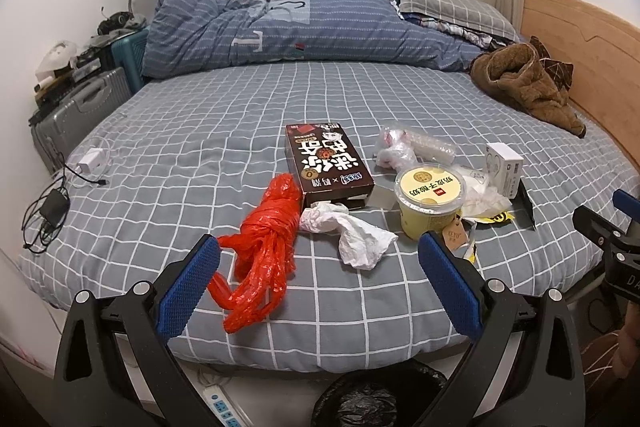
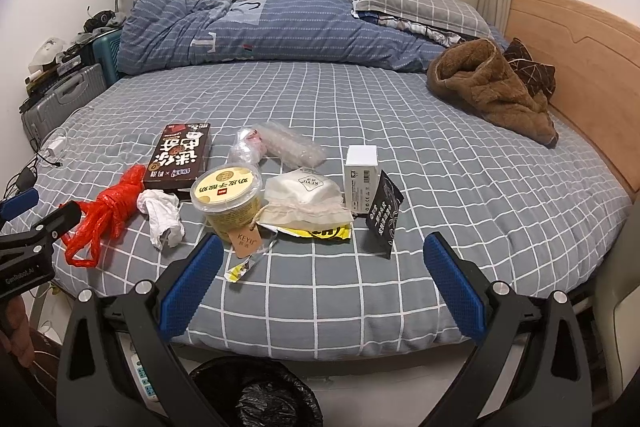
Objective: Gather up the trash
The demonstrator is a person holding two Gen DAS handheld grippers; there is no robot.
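Nearest you, the black-lined bin (image 2: 256, 393) sits on the floor below the bed's (image 2: 440, 211) edge, both your left tool (image 1: 320, 283) and right tool (image 2: 324, 283) hover spread wide and empty, and beyond them lie the red bag (image 1: 266, 251), tissue (image 1: 352, 235) and lidded yogurt tub (image 2: 228, 201).

bed (image 2: 400, 155), grey checked sheet | on it: red plastic bag (image 2: 104, 215), crumpled tissue (image 2: 160, 213), brown snack box (image 2: 180, 157), yogurt cup (image 2: 228, 199), white box (image 2: 361, 171), black sachet (image 2: 384, 211), brown garment (image 2: 492, 87), blue quilt (image 2: 260, 27)
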